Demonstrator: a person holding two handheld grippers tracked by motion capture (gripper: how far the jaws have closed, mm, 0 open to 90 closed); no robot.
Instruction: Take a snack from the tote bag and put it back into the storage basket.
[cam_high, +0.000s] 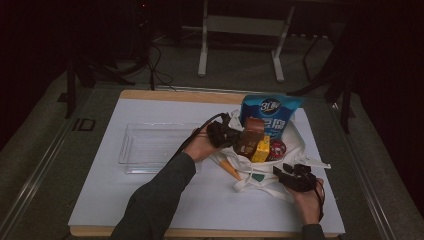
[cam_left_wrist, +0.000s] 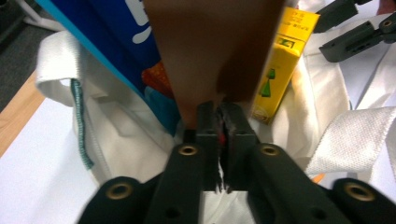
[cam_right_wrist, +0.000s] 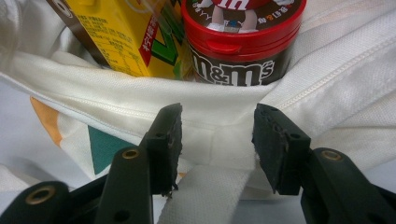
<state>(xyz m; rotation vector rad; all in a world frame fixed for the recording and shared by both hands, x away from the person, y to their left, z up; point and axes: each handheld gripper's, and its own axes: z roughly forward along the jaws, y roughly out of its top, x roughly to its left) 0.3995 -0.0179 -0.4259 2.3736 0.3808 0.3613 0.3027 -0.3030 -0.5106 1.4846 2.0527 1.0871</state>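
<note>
Right gripper (cam_high: 295, 176) sits closest to the camera in the high view, at about 5 o'clock on the white mat (cam_high: 150, 200), and in its own view the jaws stand apart around the bag's webbing strap (cam_right_wrist: 205, 196) without clearly pinching it, so I'd call it open and just bracing the white tote bag (cam_high: 295, 145). Moving up, the tote lies slumped with its mouth open, showing a yellow carton (cam_right_wrist: 116, 42) and a red-lidded M&M's tub (cam_right_wrist: 240, 42) side by side against the rim. Just past that, near the centre of the mat, the left gripper (cam_high: 227, 134) is clamped tight on the bottom edge of a brown packet (cam_left_wrist: 215, 51), which sits over the bag mouth between the carton and the big blue snack bag (cam_high: 270, 112) at 12 o'clock. Looks to me like the packet is coming out of the tote and heading for the clear plastic tray (cam_high: 150, 145) at 9 o'clock. Tips for doing it well: that grip is only on the thin edge, so lift slow and straight up so it doesn't peel out, don't let it drag on the carton, and get the right jaws actually holding the strap or rim so the bag doesn't ride up with it. Then swing low over to the tray.
</note>
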